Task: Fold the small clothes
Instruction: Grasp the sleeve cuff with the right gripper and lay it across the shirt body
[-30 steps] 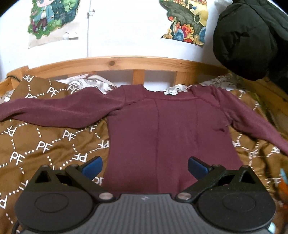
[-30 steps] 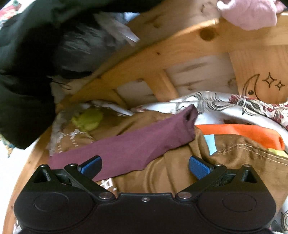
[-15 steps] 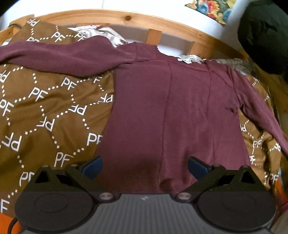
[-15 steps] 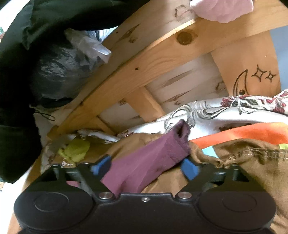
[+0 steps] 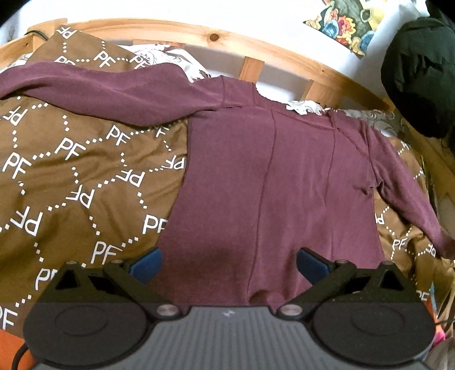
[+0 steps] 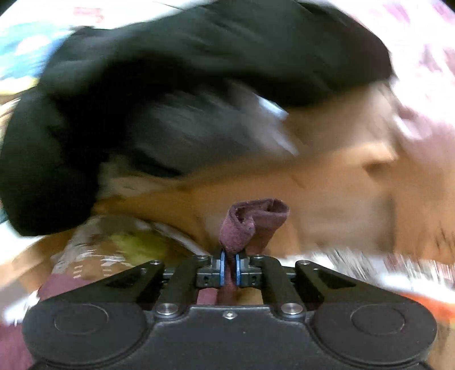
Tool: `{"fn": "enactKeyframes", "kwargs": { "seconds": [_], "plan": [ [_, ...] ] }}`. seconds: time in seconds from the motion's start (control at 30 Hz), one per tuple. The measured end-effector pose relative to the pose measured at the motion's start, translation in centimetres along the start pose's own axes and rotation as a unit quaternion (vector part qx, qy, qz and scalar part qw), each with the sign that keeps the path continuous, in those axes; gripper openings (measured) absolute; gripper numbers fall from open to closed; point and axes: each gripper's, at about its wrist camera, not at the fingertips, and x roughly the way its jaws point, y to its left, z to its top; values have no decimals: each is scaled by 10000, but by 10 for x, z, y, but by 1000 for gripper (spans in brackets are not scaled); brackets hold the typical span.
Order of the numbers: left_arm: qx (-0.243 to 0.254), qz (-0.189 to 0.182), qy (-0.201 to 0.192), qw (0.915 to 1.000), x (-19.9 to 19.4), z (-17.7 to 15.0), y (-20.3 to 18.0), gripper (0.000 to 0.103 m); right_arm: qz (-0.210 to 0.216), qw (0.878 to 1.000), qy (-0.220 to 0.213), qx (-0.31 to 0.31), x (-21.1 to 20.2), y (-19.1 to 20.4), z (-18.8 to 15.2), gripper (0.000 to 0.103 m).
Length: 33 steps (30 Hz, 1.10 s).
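Maroon top (image 5: 267,182) lies spread flat on a brown bedspread (image 5: 71,176) printed with white "PF" letters and dotted lines; long sleeves, body roughly centred in the left wrist view.

Left wrist view:
- Left tongs (image 5: 229,264) hang over the lower hem of the top, jaws wide apart, blue pads (image 5: 146,266) either side of the hem, nothing between them.
- One sleeve runs out toward the upper left across the bedspread; the other slopes down to the right, cuff near the right edge of the frame.
- Neckline points toward a curved wooden bed rail (image 5: 199,32) with upright slats.
- White patterned cloth (image 5: 173,58) shows between bedspread and rail.
- Dark bundled garment (image 5: 421,76) hangs at upper right, a colourful poster (image 5: 347,21) on the white wall beside it.

Right wrist view (heavily motion-blurred, background detail unreliable):
- Right tongs (image 6: 229,270) are closed tight on the sleeve cuff (image 6: 250,222) of the maroon top; the cuff stands up just past the blue pads (image 6: 222,269), its opening curled over.
- More maroon fabric trails below the pads and at lower left.
- Large black mass (image 6: 142,85) fills the upper part of the frame.
- Tan and wood-coloured smears lie behind the cuff (cannot tell whether bedspread or rail).
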Motion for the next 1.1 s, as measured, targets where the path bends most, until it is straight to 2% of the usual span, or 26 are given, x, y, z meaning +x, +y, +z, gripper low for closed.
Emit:
{"fn": "enactKeyframes", "kwargs": {
  "seconds": [0.1, 0.17, 0.23, 0.3, 0.47, 0.63, 0.7, 0.83, 0.87, 0.9, 0.97, 1.0, 1.03, 1.1],
  "plan": [
    [-107, 12, -52, 9999, -5, 3, 3, 102, 751, 9919, -463, -909, -16, 40, -3, 6],
    [-214, 30, -103, 9997, -8, 5, 7, 102, 1344, 9770, -680, -1512, -28, 70, -11, 6],
    [-340, 51, -215, 9992, -12, 7, 12, 102, 1917, 9558, -837, -2067, -39, 98, -22, 6],
    [-450, 51, -346, 9984, -16, 10, 18, 102, 2502, 9282, -941, -2588, -54, 125, -36, 6],
    [-684, 99, -560, 9960, -21, 15, 28, 102, 3753, 8470, -1017, -3625, -93, 176, -81, 6],
    [-814, 117, -616, 9947, -17, 17, 35, 102, 4673, 7711, -809, -4247, -142, 207, -122, 5],
    [-815, 143, -637, 9945, -15, 16, 36, 102, 4970, 7445, -705, -4402, -160, 208, -139, 5],
    [-797, 199, -694, 9942, -9, 17, 39, 102, 5375, 7047, -370, -4616, -169, 211, -153, 6],
    [-745, 205, -718, 9944, -6, 17, 39, 102, 5445, 6965, -230, -4668, -170, 210, -156, 6],
    [-694, 238, -725, 9947, -2, 16, 40, 102, 5482, 6937, -91, -4671, -167, 208, -157, 11],
    [-716, 324, -610, 9950, 8, 18, 40, 102, 5540, 6936, 178, -4601, -166, 205, -159, 31],
    [-757, 272, -492, 9955, 15, 19, 40, 102, 5550, 6951, 286, -4560, -165, 202, -158, 52],
    [-788, 204, -412, 9958, 20, 20, 41, 102, 5542, 6988, 352, -4509, -162, 196, -156, 66],
    [-819, 112, -303, 9961, 30, 20, 41, 102, 5541, 7071, 532, -4361, -157, 190, -148, 75]
  ]
}}
